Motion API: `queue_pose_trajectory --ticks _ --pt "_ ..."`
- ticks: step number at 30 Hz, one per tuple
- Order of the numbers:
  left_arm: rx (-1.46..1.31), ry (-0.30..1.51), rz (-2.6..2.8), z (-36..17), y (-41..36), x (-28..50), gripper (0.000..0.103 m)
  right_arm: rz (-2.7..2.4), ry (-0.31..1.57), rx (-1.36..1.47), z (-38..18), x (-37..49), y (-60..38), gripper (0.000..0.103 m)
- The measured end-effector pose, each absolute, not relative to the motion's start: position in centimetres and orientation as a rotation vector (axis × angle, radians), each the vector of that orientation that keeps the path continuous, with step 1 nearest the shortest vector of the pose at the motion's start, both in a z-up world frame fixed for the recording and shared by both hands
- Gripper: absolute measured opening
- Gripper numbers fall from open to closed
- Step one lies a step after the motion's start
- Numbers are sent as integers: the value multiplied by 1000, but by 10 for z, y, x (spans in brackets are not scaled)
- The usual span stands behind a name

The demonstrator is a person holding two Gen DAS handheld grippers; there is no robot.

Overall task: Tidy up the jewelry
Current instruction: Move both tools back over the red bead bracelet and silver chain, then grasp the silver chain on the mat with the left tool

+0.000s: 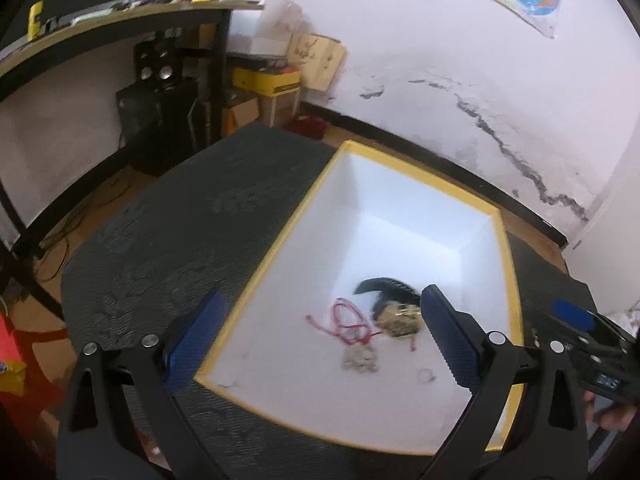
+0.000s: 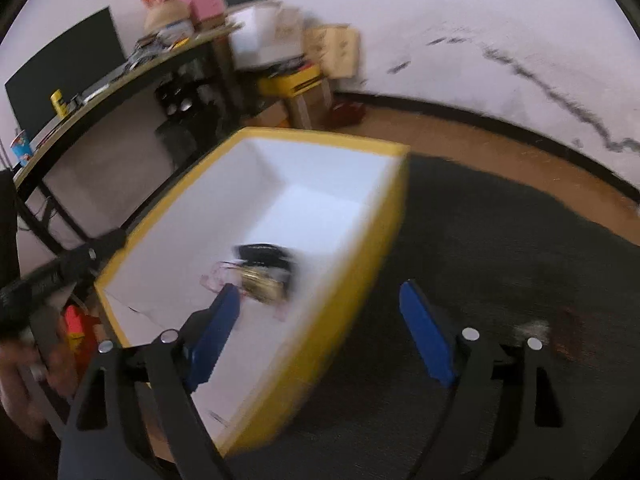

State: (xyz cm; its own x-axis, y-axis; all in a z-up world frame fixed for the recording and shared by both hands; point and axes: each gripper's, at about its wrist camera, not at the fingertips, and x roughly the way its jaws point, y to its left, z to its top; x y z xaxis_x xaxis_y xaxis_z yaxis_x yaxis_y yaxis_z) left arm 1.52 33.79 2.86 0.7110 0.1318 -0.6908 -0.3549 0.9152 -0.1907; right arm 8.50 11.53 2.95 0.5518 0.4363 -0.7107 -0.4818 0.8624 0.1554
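Note:
A yellow-rimmed white box [image 1: 276, 256] sits on the dark table mat. Inside lie a red cord necklace [image 1: 348, 322], a gold ornament [image 1: 400, 320], a black comb-like piece [image 1: 384, 286], a pale beaded piece [image 1: 360, 360] and a small ring [image 1: 426, 376]. My left gripper [image 1: 324, 340] is open and empty, straddling the box's left rim. My right gripper [image 2: 320, 328] is open and empty, straddling the box's right wall [image 2: 360, 280]; the gold ornament [image 2: 264, 286] and black piece [image 2: 264, 254] show blurred inside. The right gripper's body appears at the right edge of the left wrist view [image 1: 580, 320].
A dark mat [image 1: 160, 240] covers the table around the box. A desk [image 1: 120, 20] with clutter stands at the back left, with speakers and yellow boxes [image 1: 268, 80] below and beside it. A small brownish patch [image 2: 568, 332] lies on the mat at right.

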Motion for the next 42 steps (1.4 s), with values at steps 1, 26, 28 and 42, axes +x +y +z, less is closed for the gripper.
queue_pose_trajectory --ticks 1,26,28,42 --pt "-310 725 256 31 327 18 95 518 812 -64 30 82 100 81" --pt "154 820 -117 -40 -5 129 95 130 812 129 -8 77 -166 84" --pt "151 832 -115 -51 -13 134 95 130 816 127 -7 79 -169 84" --pt "63 947 -40 -114 -29 169 97 123 811 149 -3 73 -200 84"
